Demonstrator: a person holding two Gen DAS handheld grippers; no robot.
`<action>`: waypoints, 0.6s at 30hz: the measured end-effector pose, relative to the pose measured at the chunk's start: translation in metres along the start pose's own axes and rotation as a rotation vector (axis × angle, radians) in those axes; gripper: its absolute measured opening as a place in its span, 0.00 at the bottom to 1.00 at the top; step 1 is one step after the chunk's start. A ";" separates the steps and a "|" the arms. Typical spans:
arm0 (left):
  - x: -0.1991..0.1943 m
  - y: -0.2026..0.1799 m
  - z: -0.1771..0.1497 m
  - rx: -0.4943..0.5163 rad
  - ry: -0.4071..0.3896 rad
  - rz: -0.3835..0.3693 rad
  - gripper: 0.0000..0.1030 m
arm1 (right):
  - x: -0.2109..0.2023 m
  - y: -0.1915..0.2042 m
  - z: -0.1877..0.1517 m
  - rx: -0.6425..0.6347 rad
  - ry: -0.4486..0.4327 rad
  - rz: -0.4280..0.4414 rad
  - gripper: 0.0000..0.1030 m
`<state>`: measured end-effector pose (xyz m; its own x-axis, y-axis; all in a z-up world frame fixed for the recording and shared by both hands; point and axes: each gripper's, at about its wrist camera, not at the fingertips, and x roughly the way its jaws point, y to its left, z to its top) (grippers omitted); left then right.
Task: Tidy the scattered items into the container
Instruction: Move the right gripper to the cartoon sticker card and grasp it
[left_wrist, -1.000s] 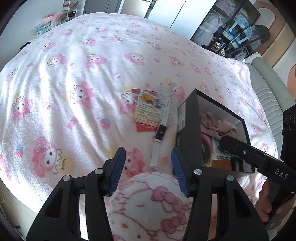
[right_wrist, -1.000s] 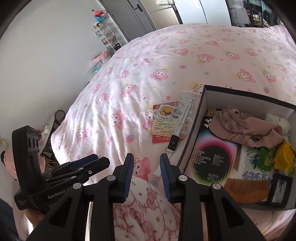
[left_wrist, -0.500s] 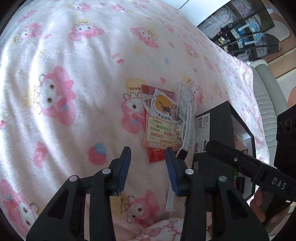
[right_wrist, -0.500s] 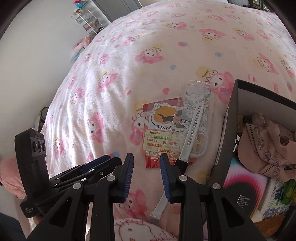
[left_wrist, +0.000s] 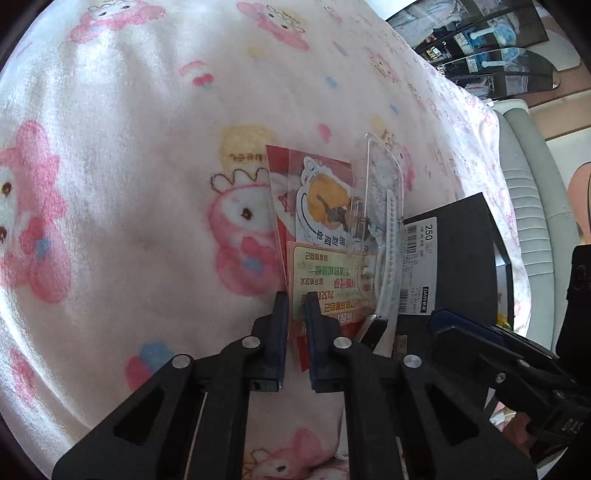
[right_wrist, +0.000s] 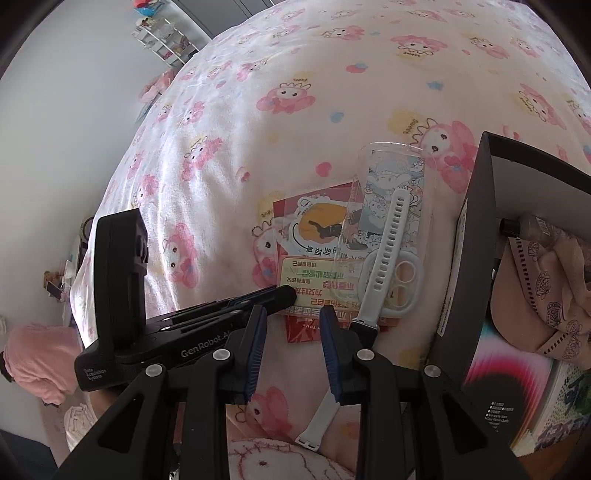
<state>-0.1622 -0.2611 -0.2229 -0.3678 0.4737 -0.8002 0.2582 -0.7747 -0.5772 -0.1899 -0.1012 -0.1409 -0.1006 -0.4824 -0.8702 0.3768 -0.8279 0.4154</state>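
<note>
Pink-printed fleece covered the bed (right_wrist: 221, 155), and on it, just left of the black box (right_wrist: 476, 236), lay the last loose pile. At the left of that pile the left gripper (left_wrist: 294, 306) had closed its jaws onto the near edge of the red and green paper cards (left_wrist: 314, 258), pinching them. Done well, this step would mean lifting slowly and keeping the cards flat, since the clear phone case (right_wrist: 391, 206) overlapped their right side and could slide off. The white watch (right_wrist: 384, 258) lay lengthwise across that case, its dark face at the near end. The right gripper (right_wrist: 291, 328) hovered just near of the pile, jaws partly open with nothing between them; it looked placed to take the watch.

By count: two grippers, one phone case, one watch, one box, and what seemed two or three overlapping cards, though the exact number could not be told. At far right, the box already held a beige cloth (right_wrist: 543, 280) and other items.
</note>
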 end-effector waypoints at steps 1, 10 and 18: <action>-0.005 0.001 -0.004 -0.005 -0.009 0.001 0.06 | 0.000 0.000 0.000 0.004 0.000 -0.005 0.25; -0.066 0.035 -0.067 -0.047 -0.098 0.144 0.07 | -0.011 0.004 -0.016 -0.028 0.017 0.000 0.25; -0.070 0.044 -0.095 -0.105 -0.143 0.250 0.10 | -0.016 0.020 -0.031 -0.110 0.056 0.008 0.26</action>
<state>-0.0403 -0.2883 -0.2080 -0.4010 0.2044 -0.8930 0.4449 -0.8087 -0.3848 -0.1519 -0.1013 -0.1270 -0.0468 -0.4696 -0.8817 0.4762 -0.7863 0.3936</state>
